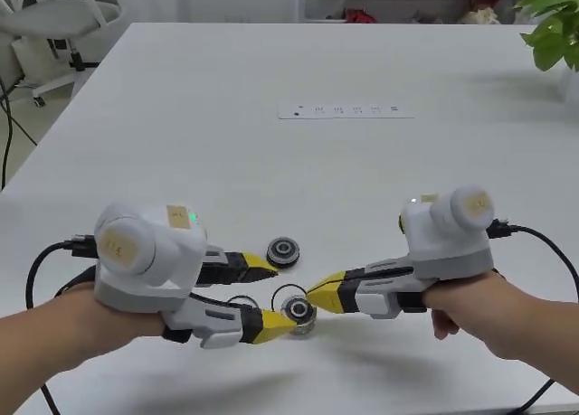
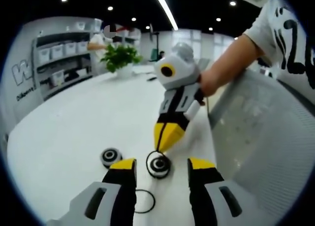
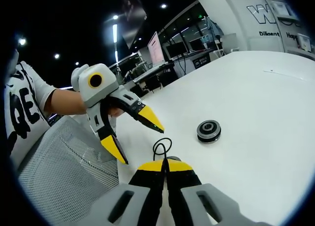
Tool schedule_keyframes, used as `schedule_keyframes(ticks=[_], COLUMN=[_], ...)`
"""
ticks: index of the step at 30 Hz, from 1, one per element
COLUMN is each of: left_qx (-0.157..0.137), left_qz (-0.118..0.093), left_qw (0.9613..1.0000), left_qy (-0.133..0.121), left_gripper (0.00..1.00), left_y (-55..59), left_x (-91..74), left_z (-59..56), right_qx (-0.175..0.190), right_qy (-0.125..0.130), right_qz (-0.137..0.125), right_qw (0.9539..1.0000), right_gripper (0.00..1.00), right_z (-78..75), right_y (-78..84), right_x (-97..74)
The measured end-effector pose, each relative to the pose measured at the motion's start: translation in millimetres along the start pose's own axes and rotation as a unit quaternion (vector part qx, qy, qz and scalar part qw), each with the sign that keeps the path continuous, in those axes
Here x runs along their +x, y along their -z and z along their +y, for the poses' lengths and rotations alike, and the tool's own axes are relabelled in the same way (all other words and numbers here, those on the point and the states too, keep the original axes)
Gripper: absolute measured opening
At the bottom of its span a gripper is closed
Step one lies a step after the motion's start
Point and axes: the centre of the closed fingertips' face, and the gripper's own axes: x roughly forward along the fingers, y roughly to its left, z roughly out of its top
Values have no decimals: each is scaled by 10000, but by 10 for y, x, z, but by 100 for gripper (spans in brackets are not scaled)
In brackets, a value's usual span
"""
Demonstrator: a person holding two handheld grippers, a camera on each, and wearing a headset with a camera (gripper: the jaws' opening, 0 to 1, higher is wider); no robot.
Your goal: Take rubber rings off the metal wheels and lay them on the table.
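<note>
Work is midway: a rubber ring (image 3: 161, 148) loops up from the clenched right tool (image 3: 165, 168), seemingly half peeled off the metal wheel (image 2: 159, 166) on the worktop (image 1: 362, 180). The left tool (image 2: 162, 165) is released, straddling that wheel without touching it. The next move likely calls for steadying the wheel and drawing the ring clear. In the head view a freed ring (image 2: 153, 200) lies at 9 o'clock of the wheel and a second wheel (image 1: 283, 250) at 11. The right tool hides most of the wheel in its own view, so whether the ring is on the rim is unclear.

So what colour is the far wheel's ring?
Black; that wheel shows best in the right gripper view.
</note>
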Motion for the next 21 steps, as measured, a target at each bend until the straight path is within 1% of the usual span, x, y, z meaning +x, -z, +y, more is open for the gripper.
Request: schedule_keyframes(ticks=[3,8,11,15,18,21], left_qx=[-20,-12,-63,-33,-86,-54], left_qz=[-30,-43,-118,-60,-77,-49], left_qw=[10000,10000,9999,9999,9997,9996], left_qy=[-31,-29,-93,-154,-225,-291], left_gripper=[45,49,54,57,60,62], left_y=[-5,4,0,46,66,88], left_x=[-38,-95,-138,-177,-227,-278], left_z=[17,3,18,28,60,76], right_qx=[11,32,37,3,0,9], right_qy=[-11,-2,-3,8,-14,-21], right_qz=[-40,-104,-141,-179,-205,-248], right_qw=[10000,9999,9999,9998,9998,9997], right_gripper=[0,0,0,0,0,0], right_z=[8,5,11,17,30,47], right_y=[-26,-71,-101,-142,-175,-216], right_x=[-6,-18,-25,-26,-20,-2])
